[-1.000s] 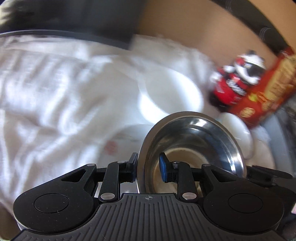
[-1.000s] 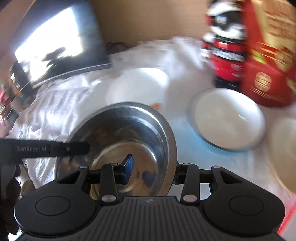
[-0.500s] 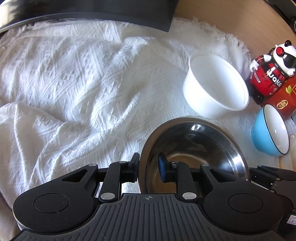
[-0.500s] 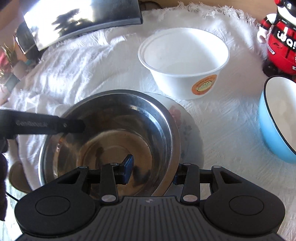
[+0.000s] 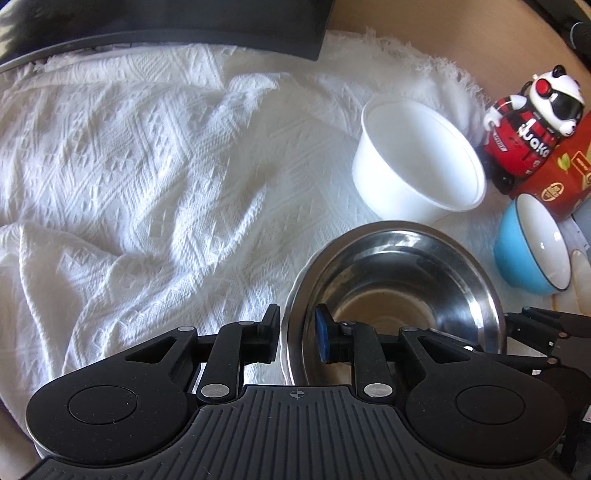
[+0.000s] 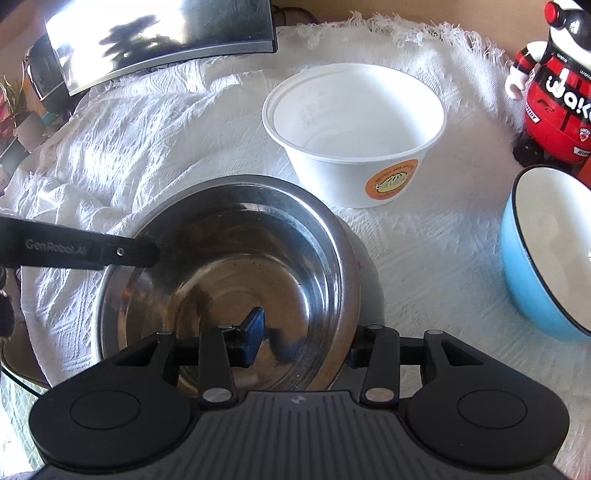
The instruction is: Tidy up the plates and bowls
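Left wrist view
Left claw (image 5: 297, 334): the near-left rim of the steel bowl (image 5: 397, 291) is bracketed by the two fingers, one outside the wall, the blue-padded one inside. The jaws have just been closing, with the rim between them; the pads are seen pressed to the wall, so the bowl is held.
Steel bowl: seen low at centre-right on the white cloth (image 5: 147, 184), upright, empty, with a brownish reflection in its bottom.
White paper bowl (image 5: 417, 162): placed beyond the steel bowl, near it but apart, mouth up.
Blue bowl (image 5: 532, 251): seen to the right, white inside, tilted in this lens.
Figurine (image 5: 532, 129): red, black and white, stood behind the paper bowl at the cloth's edge, beside a red box (image 5: 565, 173).
Monitor (image 5: 166, 26): a dark slab is seen along the top edge.

Right wrist view
Right claw (image 6: 304, 341): the near-right rim of the same steel bowl (image 6: 229, 269) is straddled, blue pad inside, other finger outside against the wall. The bowl is gripped.
Left claw's finger (image 6: 85, 253): seen laid across the bowl's far-left rim.
Plate (image 6: 371, 280): a pale rim is visible under the steel bowl's right side; contact between the two cannot be judged.
White paper bowl (image 6: 354, 136): an orange round sticker is carried on its wall.
Blue bowl (image 6: 546, 251): cut off by the right edge.
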`<state>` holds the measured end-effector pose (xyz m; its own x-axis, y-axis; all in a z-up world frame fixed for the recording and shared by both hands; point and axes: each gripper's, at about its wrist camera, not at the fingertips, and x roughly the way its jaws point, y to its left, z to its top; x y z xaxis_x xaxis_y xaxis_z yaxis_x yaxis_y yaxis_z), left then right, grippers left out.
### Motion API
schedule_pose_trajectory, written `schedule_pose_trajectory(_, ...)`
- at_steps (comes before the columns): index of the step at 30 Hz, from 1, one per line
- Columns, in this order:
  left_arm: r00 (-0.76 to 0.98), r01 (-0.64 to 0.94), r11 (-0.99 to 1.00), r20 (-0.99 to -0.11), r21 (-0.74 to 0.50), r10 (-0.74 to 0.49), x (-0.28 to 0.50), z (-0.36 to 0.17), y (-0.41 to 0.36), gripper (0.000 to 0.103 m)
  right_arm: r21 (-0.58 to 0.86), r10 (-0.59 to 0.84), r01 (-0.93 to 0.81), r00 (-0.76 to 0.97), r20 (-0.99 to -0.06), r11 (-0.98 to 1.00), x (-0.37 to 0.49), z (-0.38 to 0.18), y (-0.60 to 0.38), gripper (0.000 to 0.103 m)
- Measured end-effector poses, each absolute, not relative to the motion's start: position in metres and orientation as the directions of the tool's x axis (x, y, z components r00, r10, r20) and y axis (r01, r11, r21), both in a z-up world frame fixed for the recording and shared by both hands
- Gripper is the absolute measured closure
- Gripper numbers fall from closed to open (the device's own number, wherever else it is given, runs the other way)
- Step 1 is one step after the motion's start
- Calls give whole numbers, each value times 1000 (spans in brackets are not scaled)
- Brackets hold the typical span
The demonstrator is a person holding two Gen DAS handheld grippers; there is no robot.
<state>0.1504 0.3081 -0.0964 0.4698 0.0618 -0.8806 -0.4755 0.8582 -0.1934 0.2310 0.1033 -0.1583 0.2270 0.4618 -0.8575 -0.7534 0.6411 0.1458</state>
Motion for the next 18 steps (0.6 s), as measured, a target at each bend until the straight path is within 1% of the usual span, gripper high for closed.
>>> schedule_pose_trajectory(2, 476, -478, 856, -877, -197, 63, 148, -93, 311, 80, 140, 463, -756, 234, -855, 640, 231, -157, 101, 61)
schedule_pose_trajectory(3, 477, -483, 853, -876, -196, 69, 147, -92, 312, 77, 135, 464, -757, 241, -853, 640, 230, -156, 101, 60)
schedule_pose_trajectory(7, 480, -487, 851, -874, -194, 76, 145, -89, 315, 72, 103, 473, -764, 282, -835, 637, 227, -148, 96, 55)
schedule_pose_trajectory(11, 474, -484, 859, -875, -169, 94, 146, -90, 312, 69, 59, 473, -761, 338, -814, 646, 226, -140, 91, 51)
schedule_pose_trajectory(14, 471, -476, 867, -875, -145, 112, 149, -91, 310, 67, 57, 469, -747, 354, -809, 663, 229, -138, 85, 51)
schedule_pose_trajectory(16, 466, -468, 875, -876, -121, 128, 151, -92, 309, 62, 61, 463, -735, 358, -811, 675, 231, -138, 82, 48)
schedule_pose_trajectory(18, 458, -471, 875, -879, -111, 135, 151, -92, 308, 61, 74, 455, -722, 350, -819, 688, 235, -141, 78, 47)
